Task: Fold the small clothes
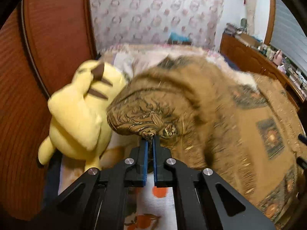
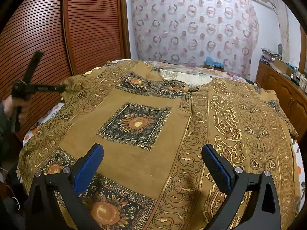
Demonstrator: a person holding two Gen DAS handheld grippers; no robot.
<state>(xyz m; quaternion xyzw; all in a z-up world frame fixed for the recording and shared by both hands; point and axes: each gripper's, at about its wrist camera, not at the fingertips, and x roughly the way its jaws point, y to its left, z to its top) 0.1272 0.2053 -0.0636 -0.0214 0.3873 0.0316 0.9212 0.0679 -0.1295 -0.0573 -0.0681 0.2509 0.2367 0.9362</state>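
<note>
my right gripper (image 2: 152,164) hangs with its blue pads wide apart and nothing between them, low over the near part of the brown garment (image 2: 145,115). the garment is spread nearly flat across the bed (image 2: 297,164), sunflower squares on its left half and paisley bands on its right, its neckline toward the far side. my left gripper (image 1: 151,139) is clamped tight on a bunched bit of that same garment (image 1: 172,103), at its left edge, and the cloth rises from the pinch in a blurred hump. from the right wrist view i see the left gripper (image 2: 62,89) at the garment's far left corner, with my hand (image 2: 11,103) behind it. just left of the lifted cloth a yellow plush toy (image 1: 80,115) sits on the white sheet with orange flowers (image 1: 159,191). beyond stand a slatted wooden wardrobe (image 2: 92,28), a curtain with ring patterns (image 2: 191,28), and a cluttered wooden dresser (image 2: 282,88) on the right.
</note>
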